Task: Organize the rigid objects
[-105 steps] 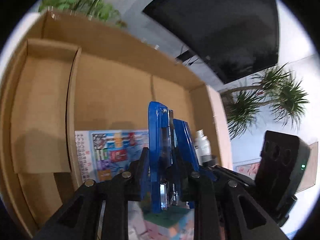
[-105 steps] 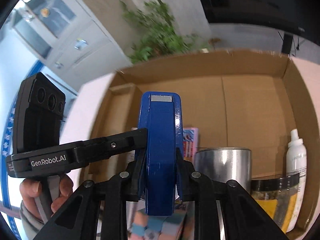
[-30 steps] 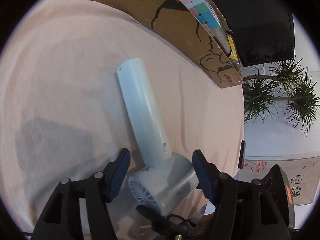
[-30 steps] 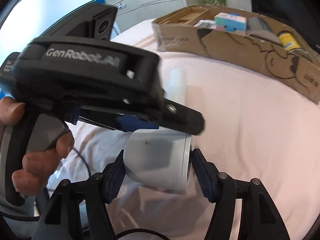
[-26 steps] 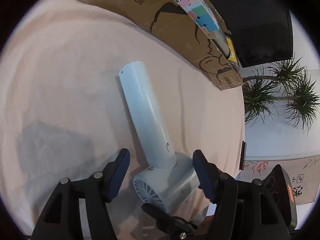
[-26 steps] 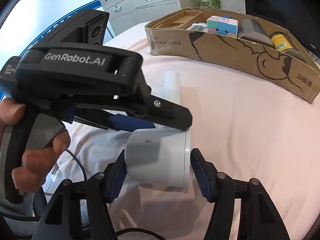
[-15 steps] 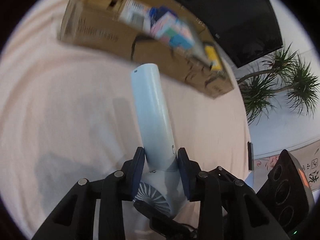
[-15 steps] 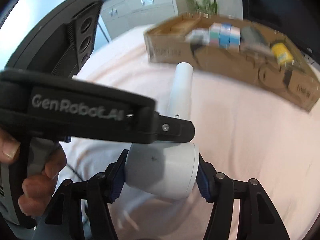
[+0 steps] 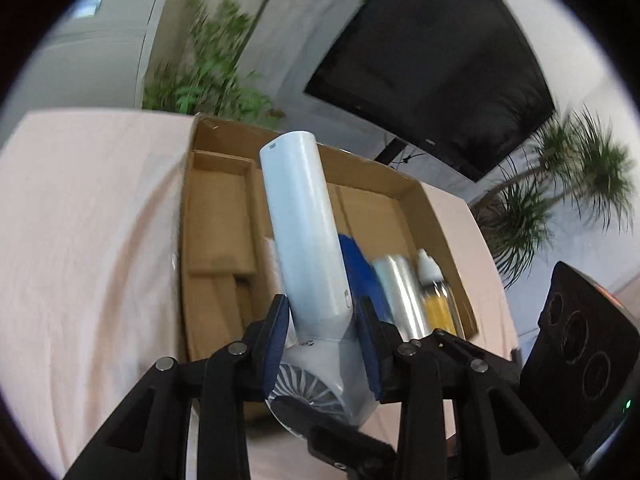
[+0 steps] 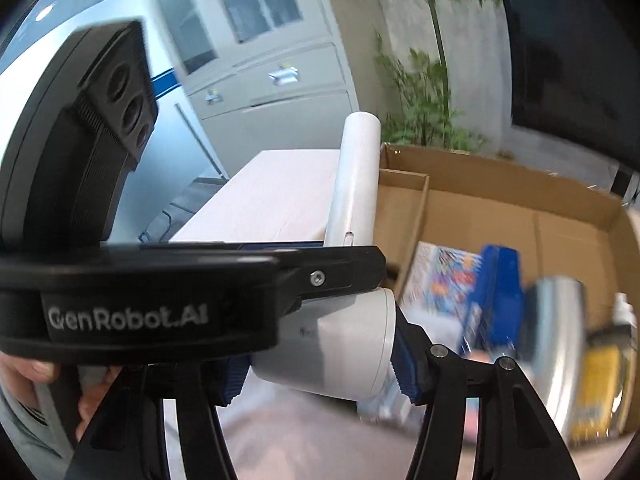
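Both grippers hold one white handheld fan (image 9: 308, 240), raised off the pink cloth (image 9: 88, 240) in front of an open cardboard box (image 9: 404, 188). The left gripper (image 9: 322, 320) pinches the fan at the foot of its handle, just above the round head: its blue pads (image 9: 276, 336) press on either side. Its jaws closed on the fan within the last second and have since stood steady. From those pads the handle runs forward and up, its flat end over the box's far wall; the grille of the head shows below and behind them. The right gripper (image 10: 320, 364) clamps the drum-shaped head crosswise, a blue pad (image 10: 404, 372) on the right flank and the other against the left, partly hidden by the left gripper's black body (image 10: 140, 300) (marked "GenRobot.AI"), which crosses just above. A hand (image 10: 44, 372) holds that body's grip at lower left. Beyond the right pad, inside the box, stand a printed packet (image 10: 436, 280), a blue stapler (image 10: 500, 292), a metal tin (image 10: 560, 344), a jar with yellow contents (image 10: 600, 380) and a small white bottle (image 10: 624, 312), all blurred. The box's compartment (image 9: 216, 216) beyond the left finger shows only bare cardboard. The fan touches neither box nor cloth.
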The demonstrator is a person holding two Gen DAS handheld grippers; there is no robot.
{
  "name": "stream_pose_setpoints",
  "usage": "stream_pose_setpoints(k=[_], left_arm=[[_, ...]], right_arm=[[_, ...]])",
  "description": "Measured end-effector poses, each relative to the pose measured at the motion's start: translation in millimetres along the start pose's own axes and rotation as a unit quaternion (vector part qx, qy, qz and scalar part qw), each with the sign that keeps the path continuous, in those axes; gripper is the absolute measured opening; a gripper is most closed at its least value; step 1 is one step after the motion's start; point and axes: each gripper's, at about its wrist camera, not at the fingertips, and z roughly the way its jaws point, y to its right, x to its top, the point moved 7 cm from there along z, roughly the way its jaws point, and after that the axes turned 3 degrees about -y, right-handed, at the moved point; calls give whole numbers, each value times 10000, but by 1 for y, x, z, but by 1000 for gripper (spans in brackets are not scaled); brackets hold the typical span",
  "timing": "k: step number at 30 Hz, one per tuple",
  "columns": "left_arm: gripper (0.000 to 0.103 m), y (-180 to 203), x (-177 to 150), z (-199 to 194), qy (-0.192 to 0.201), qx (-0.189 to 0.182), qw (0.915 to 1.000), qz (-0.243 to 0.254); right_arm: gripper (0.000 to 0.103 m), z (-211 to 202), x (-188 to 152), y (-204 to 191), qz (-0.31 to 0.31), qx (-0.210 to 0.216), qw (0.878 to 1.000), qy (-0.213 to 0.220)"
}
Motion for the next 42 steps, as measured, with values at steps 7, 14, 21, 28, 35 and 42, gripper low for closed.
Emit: stream_pose_setpoints(k=[7, 14, 21, 28, 35, 42], left_arm=[[34, -59, 11, 59, -750, -90, 9962, -427], [34, -55, -2, 25, -246, 341, 9989, -218], [103, 41, -69, -98, 2632, 2383, 9253, 1331], [102, 94, -151, -68, 2749, 2664, 9187, 977], [102, 134, -174, -63, 2497, 2847, 9190, 1099], [102, 184, -179, -109, 2694, 3308, 8885, 1690]], right_arm=[[58, 93, 28, 30, 728, 104, 9919, -1034], [83, 80, 26, 37, 791, 118, 9939, -763], [102, -27, -27, 48, -140, -1039, 9935, 444], [102, -97, -116, 96, 46, -2128, 9718, 1014], [102, -143, -161, 124, 158, -2419, 9636, 1124], [102, -191, -177, 124, 227, -2492, 9572, 1452]])
